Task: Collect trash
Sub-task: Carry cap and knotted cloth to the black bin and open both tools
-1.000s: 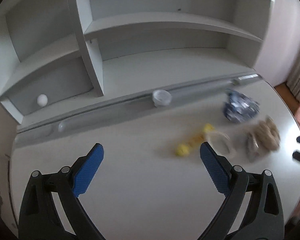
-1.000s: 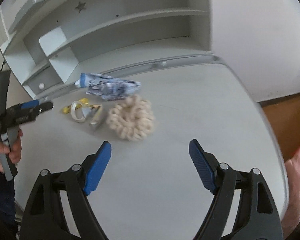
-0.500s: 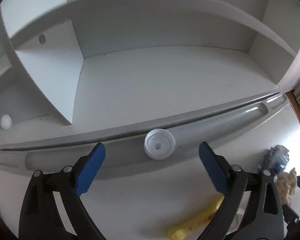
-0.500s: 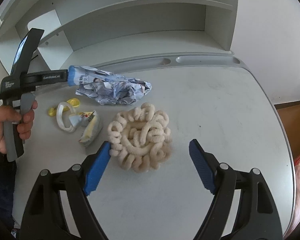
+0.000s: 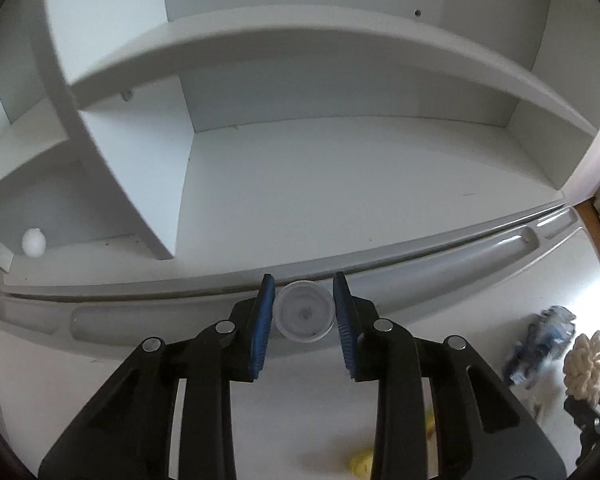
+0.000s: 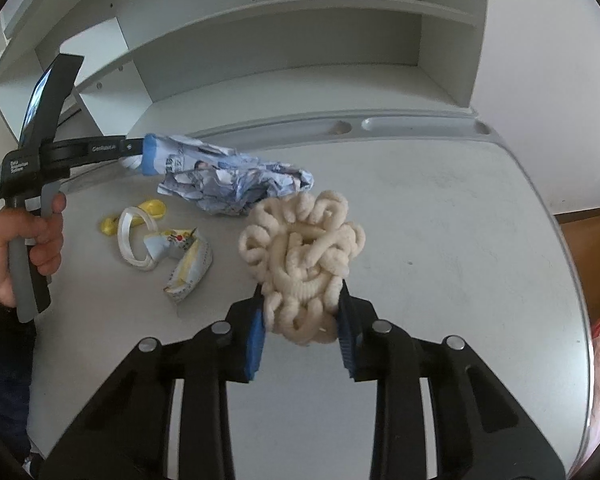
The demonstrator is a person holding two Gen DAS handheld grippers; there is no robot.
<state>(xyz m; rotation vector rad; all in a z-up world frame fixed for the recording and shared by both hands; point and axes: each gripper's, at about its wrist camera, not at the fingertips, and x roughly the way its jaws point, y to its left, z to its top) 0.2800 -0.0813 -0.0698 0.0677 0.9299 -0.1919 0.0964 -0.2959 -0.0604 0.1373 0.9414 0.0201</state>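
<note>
My left gripper (image 5: 304,312) is shut on a white round cap (image 5: 304,313) that sits in the groove (image 5: 500,246) at the back of the grey desk. My right gripper (image 6: 302,320) is shut on a cream knotted cord bundle (image 6: 304,252), gripping its near end. A crumpled blue printed wrapper (image 6: 236,184) lies just behind the bundle. To the left lie a yellow scrap (image 6: 154,208), a white ring (image 6: 130,240) and a torn yellow-and-white packet (image 6: 188,268). The bundle (image 5: 584,364) and wrapper (image 5: 540,340) also show at the right of the left wrist view.
White shelves (image 5: 340,184) rise behind the desk groove. A small white ball (image 5: 33,242) sits in the low left compartment. The person's hand holds the left gripper handle (image 6: 32,256) at the left. The desk's rounded right edge (image 6: 572,264) borders a wood floor.
My left gripper moved in and shut on the white cap. My right gripper moved forward and shut on the cord bundle.
</note>
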